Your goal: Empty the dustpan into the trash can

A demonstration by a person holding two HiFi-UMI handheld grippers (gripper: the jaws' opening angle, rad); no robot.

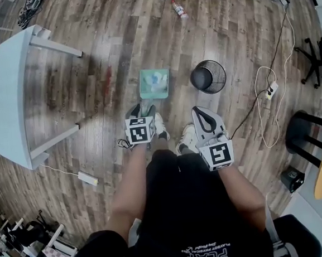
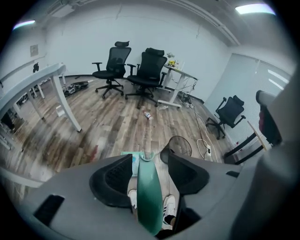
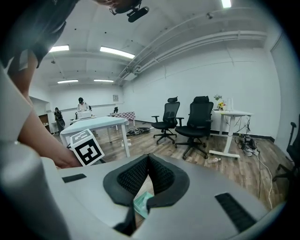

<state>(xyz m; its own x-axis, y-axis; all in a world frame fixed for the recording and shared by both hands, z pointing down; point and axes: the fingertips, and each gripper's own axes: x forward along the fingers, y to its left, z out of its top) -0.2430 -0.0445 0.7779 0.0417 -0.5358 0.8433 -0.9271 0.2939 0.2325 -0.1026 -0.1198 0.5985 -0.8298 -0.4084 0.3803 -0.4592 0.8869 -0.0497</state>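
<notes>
A pale green dustpan [image 1: 155, 83] lies on the wood floor with white and blue scraps in it. Its long green handle [image 2: 149, 197] rises toward me. My left gripper [image 1: 141, 108] is open, with the handle standing between its jaws [image 2: 149, 157] and a gap to each pad. The round black mesh trash can [image 1: 208, 76] stands just right of the pan, and it shows past the right jaw in the left gripper view [image 2: 180, 146]. My right gripper [image 1: 200, 111] hangs shut and empty beside my right foot; in the right gripper view [image 3: 148, 157] its tips meet.
A white table [image 1: 7, 94] fills the left. A power strip and white cable [image 1: 270, 90] trail on the floor right of the can, with a black stool [image 1: 304, 129] beyond. A bottle [image 1: 178, 9] lies farther off. Office chairs [image 2: 147, 70] stand at the far wall.
</notes>
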